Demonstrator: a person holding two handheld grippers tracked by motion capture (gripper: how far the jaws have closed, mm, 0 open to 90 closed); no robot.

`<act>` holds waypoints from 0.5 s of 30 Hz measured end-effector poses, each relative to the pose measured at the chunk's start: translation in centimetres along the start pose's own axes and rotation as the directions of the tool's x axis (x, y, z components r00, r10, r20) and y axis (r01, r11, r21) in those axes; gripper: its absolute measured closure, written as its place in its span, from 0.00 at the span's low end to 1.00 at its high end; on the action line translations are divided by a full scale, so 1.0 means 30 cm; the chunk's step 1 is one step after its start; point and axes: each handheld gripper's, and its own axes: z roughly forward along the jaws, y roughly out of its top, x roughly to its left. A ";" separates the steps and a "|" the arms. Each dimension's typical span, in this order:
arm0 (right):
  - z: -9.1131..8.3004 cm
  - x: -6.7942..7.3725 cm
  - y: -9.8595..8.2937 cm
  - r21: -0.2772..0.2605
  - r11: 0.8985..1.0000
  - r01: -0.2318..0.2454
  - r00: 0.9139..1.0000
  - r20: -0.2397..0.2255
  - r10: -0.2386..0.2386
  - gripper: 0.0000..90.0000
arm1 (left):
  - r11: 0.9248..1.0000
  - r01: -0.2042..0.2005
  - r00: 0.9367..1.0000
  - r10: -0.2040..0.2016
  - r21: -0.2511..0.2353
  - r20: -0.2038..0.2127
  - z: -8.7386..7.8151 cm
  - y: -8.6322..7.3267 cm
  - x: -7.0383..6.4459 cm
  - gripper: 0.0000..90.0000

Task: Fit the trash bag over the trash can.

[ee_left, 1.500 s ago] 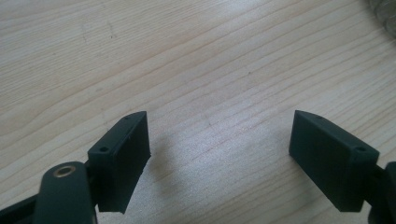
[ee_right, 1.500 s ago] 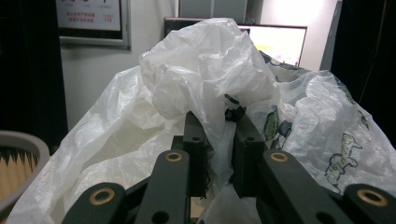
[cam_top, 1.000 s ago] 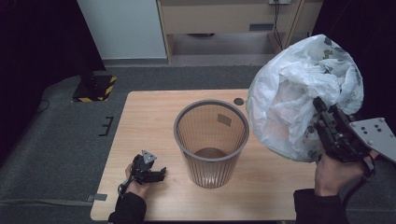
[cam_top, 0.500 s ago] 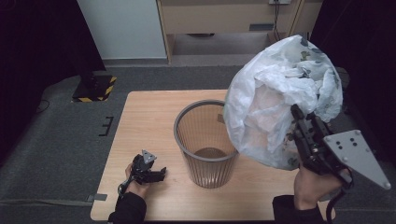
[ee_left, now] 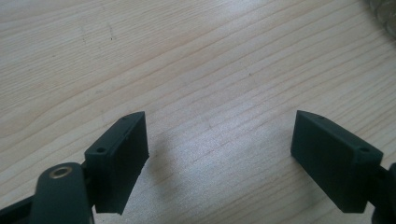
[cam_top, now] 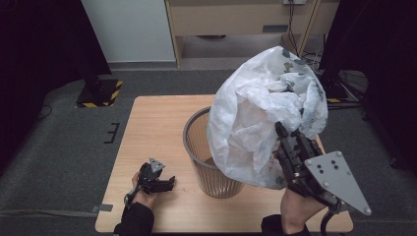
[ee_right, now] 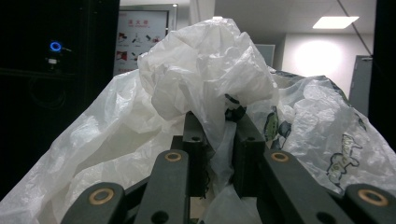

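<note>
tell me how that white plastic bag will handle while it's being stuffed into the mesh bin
The white plastic bag is probably floppy: it crumples and billows above the right gripper, whose fingers pinch one fold. It looks light for its bulk, held aloft by that pinch. The thin film may slip, and could nudge the mesh bin, which nothing steadies; the left gripper rests open.

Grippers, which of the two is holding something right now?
The right gripper, raised beside the bin, with its jaws clamped on the white plastic bag. The left gripper rests open and empty on the table.
</note>
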 end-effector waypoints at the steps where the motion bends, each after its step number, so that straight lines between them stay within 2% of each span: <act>1: 0.005 0.012 -0.004 0.001 1.000 -0.001 1.000 -0.005 0.001 0.87 | 1.000 0.000 1.000 0.000 0.000 0.000 0.000 0.000 0.000 0.21; 10: 0.085 0.124 -0.055 0.045 0.999 -0.012 0.998 -0.060 0.014 0.87 | 1.000 -0.003 1.000 0.003 0.004 0.002 -0.002 0.000 0.000 0.21; 15: 0.139 0.148 -0.084 0.090 0.996 -0.023 0.996 -0.080 0.030 0.87 | 1.000 -0.006 1.000 0.006 0.005 0.002 -0.002 0.000 0.001 0.21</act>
